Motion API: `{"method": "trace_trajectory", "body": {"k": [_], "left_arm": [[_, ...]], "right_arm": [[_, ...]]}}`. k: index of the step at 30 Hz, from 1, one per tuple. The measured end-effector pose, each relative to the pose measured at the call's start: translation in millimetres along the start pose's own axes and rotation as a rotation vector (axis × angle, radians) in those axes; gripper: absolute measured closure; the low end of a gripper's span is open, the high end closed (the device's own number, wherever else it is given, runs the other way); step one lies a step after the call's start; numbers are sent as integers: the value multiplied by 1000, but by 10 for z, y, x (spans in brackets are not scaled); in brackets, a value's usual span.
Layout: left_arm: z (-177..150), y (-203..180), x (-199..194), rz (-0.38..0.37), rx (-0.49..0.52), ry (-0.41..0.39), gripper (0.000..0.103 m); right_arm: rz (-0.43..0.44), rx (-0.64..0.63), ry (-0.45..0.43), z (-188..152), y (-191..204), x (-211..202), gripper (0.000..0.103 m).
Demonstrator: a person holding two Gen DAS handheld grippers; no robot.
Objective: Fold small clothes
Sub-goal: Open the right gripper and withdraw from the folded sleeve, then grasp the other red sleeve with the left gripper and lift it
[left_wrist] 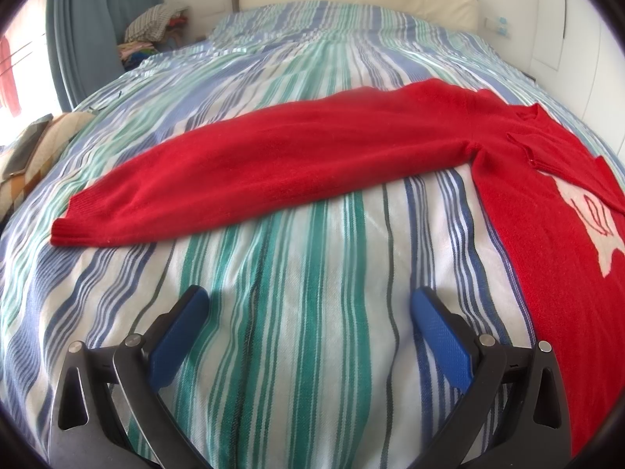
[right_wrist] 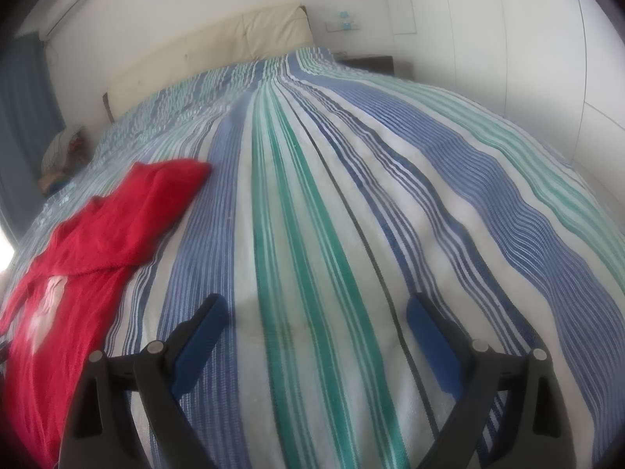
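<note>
On the left we hold the left gripper spread wide and empty above the striped bedspread, its blue pads well apart. Ahead of it the red sweater lies flat on the bed, one long sleeve stretched out leftward, the body with its white motif off to the right. Our right gripper is likewise fully parted, gripping nothing, with the sweater to its left.
</note>
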State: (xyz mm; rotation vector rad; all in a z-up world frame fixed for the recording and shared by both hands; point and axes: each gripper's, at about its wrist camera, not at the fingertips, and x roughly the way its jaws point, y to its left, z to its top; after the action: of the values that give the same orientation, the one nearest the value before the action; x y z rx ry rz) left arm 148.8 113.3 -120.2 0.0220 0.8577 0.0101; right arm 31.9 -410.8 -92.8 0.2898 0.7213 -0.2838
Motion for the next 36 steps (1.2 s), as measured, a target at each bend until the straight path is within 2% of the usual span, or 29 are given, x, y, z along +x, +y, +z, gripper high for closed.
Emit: {"method": "trace_trajectory", "body": {"k": [24,27,29,31,32,34,36], "left_arm": [[3,-6,3,0,2,2,0],[12,38,-59,-8,-10,31,1],[46,169,-212,-79,-59,40,1],[120,456,-421,-166,-146,-6,1],[168,655,-506,-180,-205,-37,1],[248,1141,-570,-190,-358,-75,1],[271,1668,-457,-206,-543,-56,1]], "right_arm": [[0,0,1,0,-1,-8,10],[-1,0,1,0,-1,-8,10],[-1,0,1,0,0,-7,10],[-1,0,1,0,0,-8,10],[-1,0,1,0,0,-8,10],[0,1,1,0,-1,-10,10],[2,1,0,-1,0,-9,10]]}}
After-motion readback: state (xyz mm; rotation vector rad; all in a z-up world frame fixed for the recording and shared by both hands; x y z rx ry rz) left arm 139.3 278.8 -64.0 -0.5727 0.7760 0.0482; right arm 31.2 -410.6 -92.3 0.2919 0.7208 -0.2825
